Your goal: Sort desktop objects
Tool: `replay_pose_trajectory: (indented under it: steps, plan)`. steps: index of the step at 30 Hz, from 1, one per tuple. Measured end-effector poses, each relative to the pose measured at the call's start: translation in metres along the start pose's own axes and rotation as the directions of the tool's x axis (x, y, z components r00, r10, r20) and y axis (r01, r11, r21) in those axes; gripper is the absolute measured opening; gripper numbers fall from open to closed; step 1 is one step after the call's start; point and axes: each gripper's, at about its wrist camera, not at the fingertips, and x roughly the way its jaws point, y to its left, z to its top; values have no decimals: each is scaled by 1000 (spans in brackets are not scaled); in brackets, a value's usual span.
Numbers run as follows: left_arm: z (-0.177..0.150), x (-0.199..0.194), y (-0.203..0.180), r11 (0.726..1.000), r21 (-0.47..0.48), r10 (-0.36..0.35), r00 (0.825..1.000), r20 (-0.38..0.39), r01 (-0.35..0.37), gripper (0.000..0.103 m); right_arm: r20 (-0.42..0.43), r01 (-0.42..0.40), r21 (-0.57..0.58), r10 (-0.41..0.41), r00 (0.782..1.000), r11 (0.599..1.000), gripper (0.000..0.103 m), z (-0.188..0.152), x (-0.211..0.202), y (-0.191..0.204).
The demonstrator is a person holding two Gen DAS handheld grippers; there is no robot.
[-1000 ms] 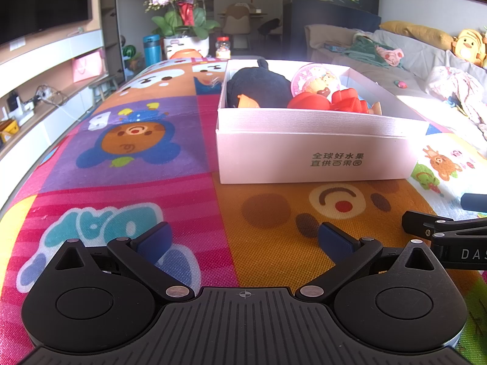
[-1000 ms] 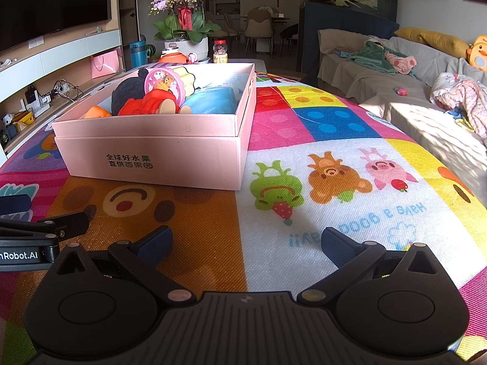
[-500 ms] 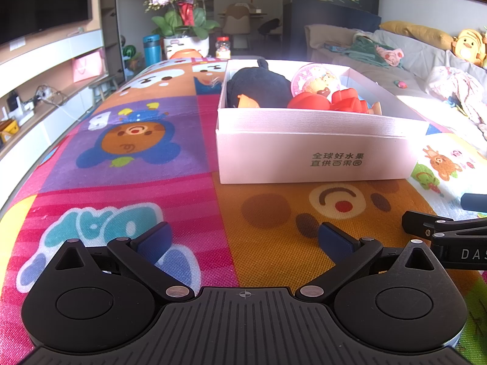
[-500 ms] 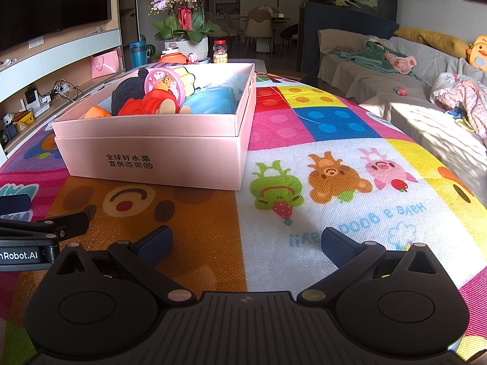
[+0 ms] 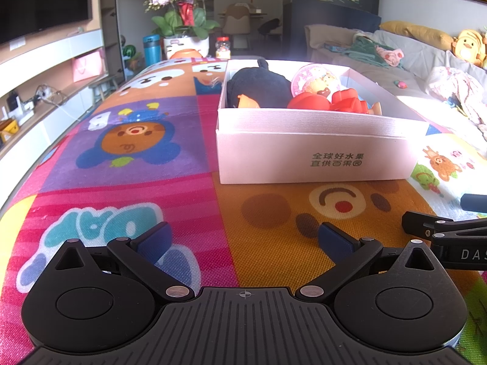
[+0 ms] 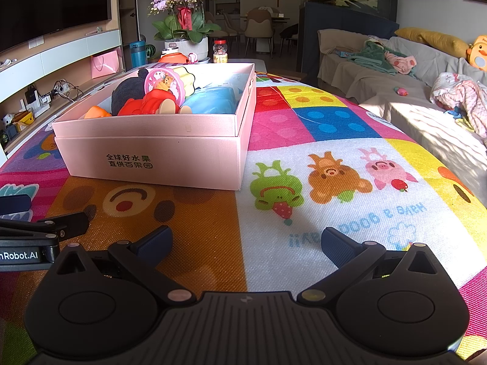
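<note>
1. A pink cardboard box point(image 5: 313, 155) sits on the cartoon-printed play mat point(image 5: 127, 164). It is open at the top, and its printed short wall faces both cameras.
2. The box's long axis runs away from the cameras, toward the mat's far edge, where a potted orchid point(image 6: 182, 15) stands beyond it.
3. Inside the box, a black plush toy point(image 5: 258, 86) lies at the left. A red toy figure point(image 6: 146, 105) lies across the front part, and a round pink toy point(image 6: 166, 83) leans behind it. A blue soft item point(image 6: 213, 102) fills the right side, seen only from the right wrist.
4. The left gripper point(image 5: 243, 240) hovers low over the mat's near edge with its blue pads spread wide and nothing between them. The box lies ahead of it and a little to its right, well apart.
5. The right gripper point(image 6: 246, 240) is likewise spread wide and empty, near the same edge. The box lies ahead and to its left, well apart from the fingertips.
6. The two grippers sit side by side, each showing at the edge of the other's view.
</note>
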Motion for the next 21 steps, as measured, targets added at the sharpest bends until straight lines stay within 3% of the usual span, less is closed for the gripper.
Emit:
replay_pose_trajectory:
  steps: [8,21]
  plan:
    - [6,1,3,1000,12,-17,999,-49,18,103,0,-1,1,1,1000,1000,103,0,0,0]
    - [4,1,1,1000,5,-14,1000,-26,14,103,0,-1,1,1,1000,1000,103,0,0,0]
